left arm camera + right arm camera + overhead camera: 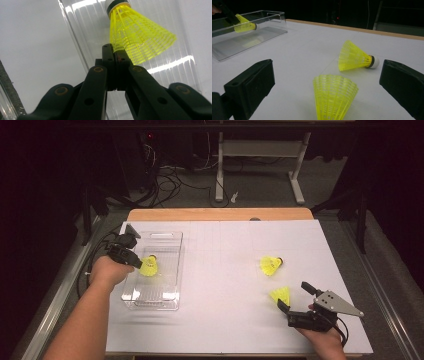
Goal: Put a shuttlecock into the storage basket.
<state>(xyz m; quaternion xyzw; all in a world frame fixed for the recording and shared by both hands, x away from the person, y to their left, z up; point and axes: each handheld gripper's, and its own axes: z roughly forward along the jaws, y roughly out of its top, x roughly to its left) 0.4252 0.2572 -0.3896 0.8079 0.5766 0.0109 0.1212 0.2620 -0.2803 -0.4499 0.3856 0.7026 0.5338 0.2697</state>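
My left gripper (136, 261) is shut on the skirt rim of a yellow shuttlecock (149, 266) and holds it over the clear plastic box (170, 299). In the left gripper view the jaws (115, 51) pinch the mesh skirt of the shuttlecock (140, 37), its cork pointing away. My right gripper (294, 296) stands open at the table's front right. A second yellow shuttlecock (334, 95) lies just ahead of its open jaws (327, 75), skirt end toward the camera. Farther off, a third shuttlecock (354, 58) lies on its side.
The white table sheet (225, 270) covers most of the wooden tabletop. The clear box (269, 27) is at the left, with the other hand's gripper (229, 16) over it. The third shuttlecock (271, 265) lies right of centre. Cables and desk legs are on the floor beyond.
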